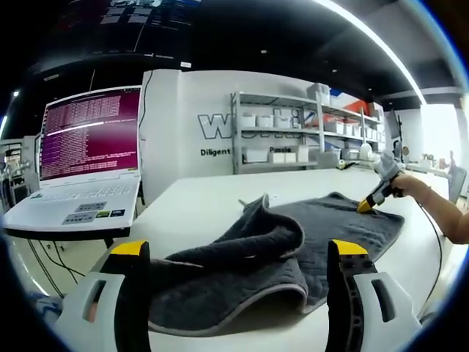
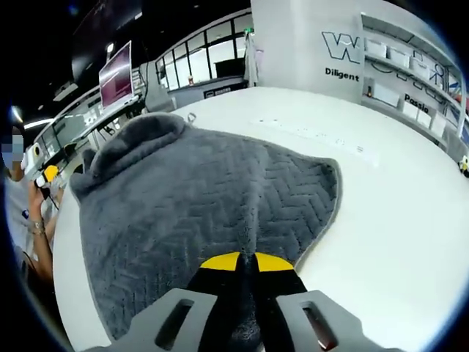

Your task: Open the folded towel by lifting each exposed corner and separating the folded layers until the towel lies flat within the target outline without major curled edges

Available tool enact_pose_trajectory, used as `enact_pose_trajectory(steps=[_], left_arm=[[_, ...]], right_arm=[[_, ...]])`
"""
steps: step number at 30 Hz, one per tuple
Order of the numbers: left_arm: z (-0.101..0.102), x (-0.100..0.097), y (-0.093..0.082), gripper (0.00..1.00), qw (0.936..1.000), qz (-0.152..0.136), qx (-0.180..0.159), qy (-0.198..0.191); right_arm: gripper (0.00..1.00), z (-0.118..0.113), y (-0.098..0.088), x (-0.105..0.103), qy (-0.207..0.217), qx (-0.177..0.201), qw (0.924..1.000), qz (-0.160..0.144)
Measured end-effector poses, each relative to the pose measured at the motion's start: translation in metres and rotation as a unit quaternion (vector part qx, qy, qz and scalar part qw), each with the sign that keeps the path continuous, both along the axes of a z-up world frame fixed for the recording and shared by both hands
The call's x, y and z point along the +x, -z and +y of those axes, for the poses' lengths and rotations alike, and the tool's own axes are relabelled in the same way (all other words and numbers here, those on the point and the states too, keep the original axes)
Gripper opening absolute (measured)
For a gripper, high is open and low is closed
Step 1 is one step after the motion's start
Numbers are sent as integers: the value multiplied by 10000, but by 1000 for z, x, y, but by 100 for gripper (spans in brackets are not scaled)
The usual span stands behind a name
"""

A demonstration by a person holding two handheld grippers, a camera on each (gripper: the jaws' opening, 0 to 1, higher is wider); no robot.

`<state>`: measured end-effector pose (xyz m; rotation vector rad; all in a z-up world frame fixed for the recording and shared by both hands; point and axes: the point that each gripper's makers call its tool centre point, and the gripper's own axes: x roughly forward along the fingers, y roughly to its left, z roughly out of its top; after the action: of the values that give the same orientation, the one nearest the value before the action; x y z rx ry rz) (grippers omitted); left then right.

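The towel (image 1: pixel 293 242) is lying rumpled on the white table (image 1: pixel 198 209), just ahead of and between the left gripper (image 1: pixel 238 253), whose jaws are standing wide apart, holding nothing. At its far edge (the right gripper view shows it close) the right gripper (image 2: pixel 239 262) is pinching the grey towel's (image 2: pixel 205 198) near edge between closed jaws.

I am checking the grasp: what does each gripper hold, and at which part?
The right gripper is shut on the grey towel at its near edge. The left gripper is open, holding nothing.
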<state>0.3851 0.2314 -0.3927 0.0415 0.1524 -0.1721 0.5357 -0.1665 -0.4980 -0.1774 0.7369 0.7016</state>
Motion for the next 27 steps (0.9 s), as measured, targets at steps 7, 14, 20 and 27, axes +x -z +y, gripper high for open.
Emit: enact_pose_trajectory(steps=[7, 14, 20, 27], left_arm=[[2, 0, 3, 99, 10000, 43, 12, -29], [4, 0, 3, 99, 10000, 48, 20, -72], [5, 0, 4, 99, 9999, 93, 38, -72], [7, 0, 3, 99, 9999, 108, 76, -96]], right_arm=[[1, -2, 0, -5, -40, -19, 10000, 10], [1, -12, -1, -11, -32, -84, 10000, 41], [1, -26, -1, -12, 52, -67, 9999, 67], [1, -44, -1, -15, 179, -113, 9997, 73]])
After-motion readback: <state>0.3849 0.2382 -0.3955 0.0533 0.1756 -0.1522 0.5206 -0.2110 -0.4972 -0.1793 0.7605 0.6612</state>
